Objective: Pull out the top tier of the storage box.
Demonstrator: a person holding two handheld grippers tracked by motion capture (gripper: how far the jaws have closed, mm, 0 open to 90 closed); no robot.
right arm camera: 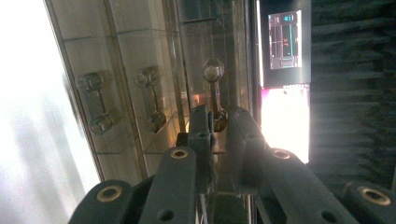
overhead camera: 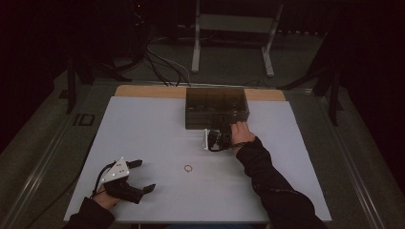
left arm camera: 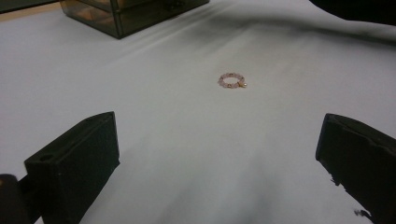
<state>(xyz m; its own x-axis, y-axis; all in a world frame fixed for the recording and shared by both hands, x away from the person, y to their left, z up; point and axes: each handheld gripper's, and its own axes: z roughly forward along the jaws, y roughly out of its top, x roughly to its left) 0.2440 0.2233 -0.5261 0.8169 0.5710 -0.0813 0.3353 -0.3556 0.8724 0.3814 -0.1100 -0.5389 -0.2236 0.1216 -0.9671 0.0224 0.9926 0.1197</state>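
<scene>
Right, the right tool (right arm camera: 218,122) is clamped on a drawer handle (right arm camera: 215,95) of the smoky acrylic drawer box (overhead camera: 216,108) at the table's (overhead camera: 143,124) far edge, and the drawer looks not yet pulled out (hard to tell in this light). The left tool (overhead camera: 139,175) rests near the front left with jaws wide apart, holding nothing. The beaded bracelet (left arm camera: 231,80) lies loose mid-table, well apart from the box, so opening, picking and stowing all look left to do.

Probably a dim lab: floor cables (overhead camera: 162,64), black curtains, a lit monitor (right arm camera: 285,39).
</scene>
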